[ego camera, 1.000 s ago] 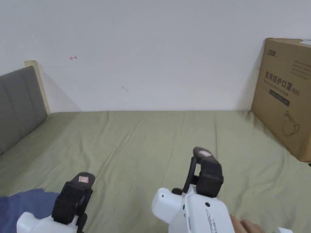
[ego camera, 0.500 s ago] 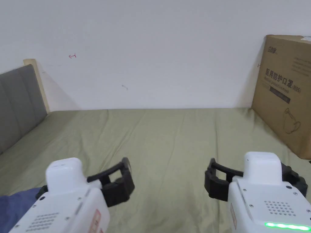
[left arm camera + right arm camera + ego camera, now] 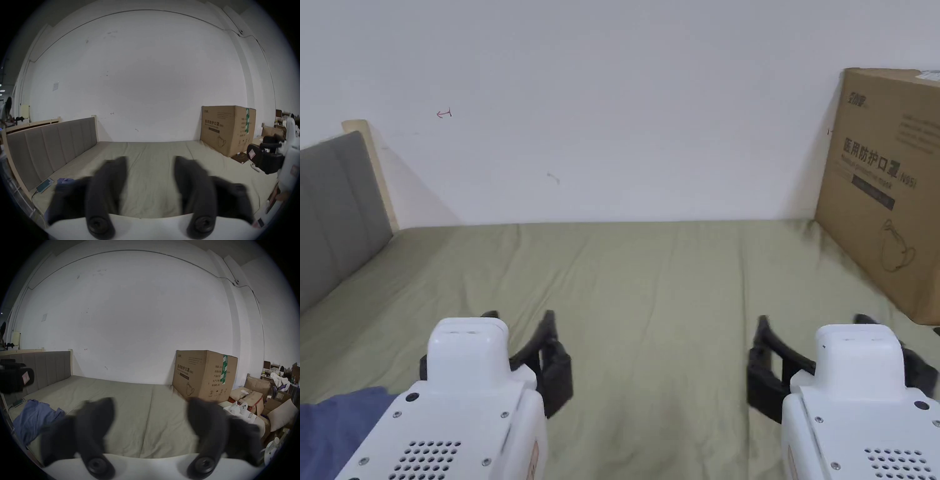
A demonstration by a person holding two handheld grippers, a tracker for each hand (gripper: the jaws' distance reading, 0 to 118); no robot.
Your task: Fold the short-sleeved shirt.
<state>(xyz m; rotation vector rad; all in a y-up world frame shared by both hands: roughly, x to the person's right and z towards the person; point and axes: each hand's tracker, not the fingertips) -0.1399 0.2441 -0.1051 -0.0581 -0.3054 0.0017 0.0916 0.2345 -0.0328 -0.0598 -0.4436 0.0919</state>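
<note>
Head view: left gripper (image 3: 515,356) at lower left, right gripper (image 3: 837,362) at lower right, both held level above the green sheet (image 3: 650,281), jaws spread, nothing between them. Short-sleeved shirt (image 3: 337,419), blue, bunched at the far lower-left corner of the frame, just left of the left gripper body and apart from its jaws. Cardboard box (image 3: 887,187) standing at the right edge, grey headboard (image 3: 331,212) at the left edge. Left gripper view: own jaws wide apart at bottom centre around bare sheet (image 3: 149,162), gripping nothing; a small blue scrap of the shirt (image 3: 65,180) peeking out at lower left beside a phone (image 3: 44,186) near the headboard (image 3: 52,149); the other gripper (image 3: 259,160) at the right edge, its jaw state impossible to tell from here; box (image 3: 227,129) at right of centre. Right gripper view: own jaws parted at bottom centre, empty; shirt (image 3: 35,417) lying crumpled at lower left on the sheet (image 3: 138,402), unspread, no fold visible; the other gripper (image 3: 16,378) at the left edge above it; box (image 3: 204,373) at right. Judged from this: folding not yet begun. Still to do: reach left for the shirt, lift it, lay it flat on the open middle of the sheet, then make every fold.
</note>
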